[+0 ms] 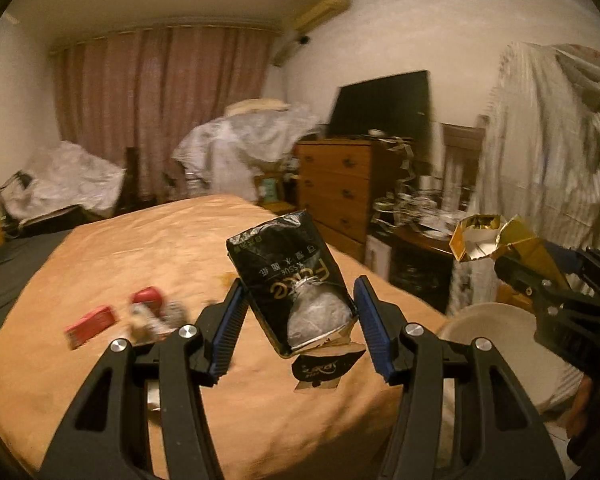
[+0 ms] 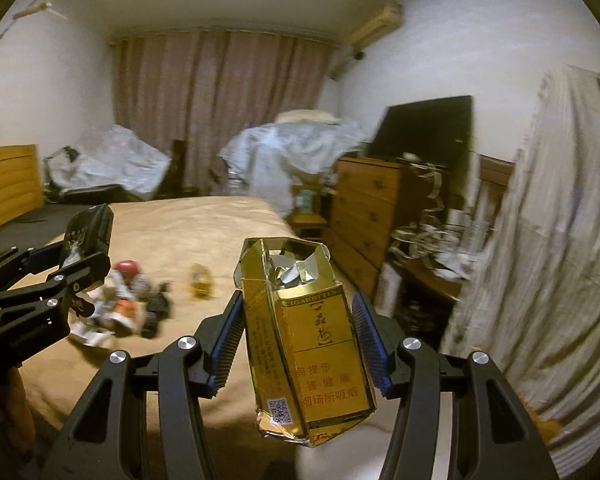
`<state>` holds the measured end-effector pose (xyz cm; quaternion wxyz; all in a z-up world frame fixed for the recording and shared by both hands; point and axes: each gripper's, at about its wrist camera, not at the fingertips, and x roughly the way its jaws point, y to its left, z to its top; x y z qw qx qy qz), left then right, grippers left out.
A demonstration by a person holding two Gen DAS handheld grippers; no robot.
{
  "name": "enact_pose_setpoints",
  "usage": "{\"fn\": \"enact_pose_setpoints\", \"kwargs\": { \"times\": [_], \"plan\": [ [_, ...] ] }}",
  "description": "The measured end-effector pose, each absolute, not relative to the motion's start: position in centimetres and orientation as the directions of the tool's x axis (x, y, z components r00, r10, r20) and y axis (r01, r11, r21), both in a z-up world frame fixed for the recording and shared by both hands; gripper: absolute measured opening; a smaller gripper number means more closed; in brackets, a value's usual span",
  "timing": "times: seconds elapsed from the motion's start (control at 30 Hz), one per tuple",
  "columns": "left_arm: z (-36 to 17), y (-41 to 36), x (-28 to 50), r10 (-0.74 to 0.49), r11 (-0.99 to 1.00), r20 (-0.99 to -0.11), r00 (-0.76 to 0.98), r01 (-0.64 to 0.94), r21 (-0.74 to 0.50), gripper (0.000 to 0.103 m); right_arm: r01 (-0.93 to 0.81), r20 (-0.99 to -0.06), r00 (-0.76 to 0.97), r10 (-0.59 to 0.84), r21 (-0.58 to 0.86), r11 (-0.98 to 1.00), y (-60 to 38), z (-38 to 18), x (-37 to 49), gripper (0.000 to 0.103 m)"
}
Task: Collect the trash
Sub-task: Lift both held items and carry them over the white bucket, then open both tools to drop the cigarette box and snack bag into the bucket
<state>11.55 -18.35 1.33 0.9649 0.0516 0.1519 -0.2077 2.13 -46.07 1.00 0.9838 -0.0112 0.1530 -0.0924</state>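
Observation:
My left gripper [image 1: 298, 292] is shut on a black tissue packet [image 1: 296, 280], which it holds tilted above the tan bed [image 1: 140, 248]. My right gripper [image 2: 298, 308] is shut on a crumpled gold cigarette pack [image 2: 304, 344] with its top torn open. In the left wrist view the right gripper [image 1: 512, 264] shows at the right edge with the gold pack [image 1: 496, 240]. The left gripper [image 2: 76, 268] and its black packet [image 2: 86, 234] appear at the left of the right wrist view. More trash lies on the bed: a red box [image 1: 90, 326], a red-capped item [image 2: 127, 268], a small amber bottle [image 2: 201, 280] and several wrappers [image 2: 120, 312].
A round white bin rim [image 1: 496, 344] sits below, right of the bed. A wooden dresser [image 1: 340, 188] with a dark screen [image 1: 384, 104], a cluttered side table [image 2: 432, 256] and hanging striped cloth [image 2: 548, 240] stand at the right. Covered piles [image 2: 116, 160] line the curtain wall.

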Motion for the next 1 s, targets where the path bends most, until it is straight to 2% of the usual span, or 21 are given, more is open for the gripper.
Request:
{"fn": "enact_pose_setpoints", "kwargs": {
  "times": [0.23, 0.43, 0.63, 0.77, 1.0],
  "plan": [
    [0.1, -26.7, 12.0, -0.502, 0.834, -0.374, 0.78, 0.551, 0.029, 0.054, 0.299, -0.394, 0.873, -0.287, -0.032, 0.954, -56.5, -0.8, 0.8, 0.056],
    [-1.9, -30.8, 12.9, -0.554, 0.781, -0.453, 0.699, 0.625, 0.009, 0.054, 0.331, -0.527, 0.802, -0.282, -0.002, 0.944, -63.3, -3.8, 2.5, 0.056],
    [-5.0, -35.5, 14.3, -0.579, 0.718, -0.573, 0.58, 0.696, -0.021, 0.054, 0.332, -0.663, 0.711, -0.234, 0.024, 0.943, -68.1, -8.1, 5.7, 0.056],
    [-7.5, -37.8, 15.4, -0.567, 0.694, -0.647, 0.51, 0.718, -0.042, 0.054, 0.333, -0.701, 0.678, -0.223, 0.022, 0.943, -68.9, -9.8, 6.6, 0.056],
    [-9.5, -39.0, 15.8, -0.547, 0.687, -0.689, 0.476, 0.726, -0.043, 0.054, 0.34, -0.717, 0.661, -0.22, 0.026, 0.94, -68.6, -11.4, 7.0, 0.056]
  ]
}}
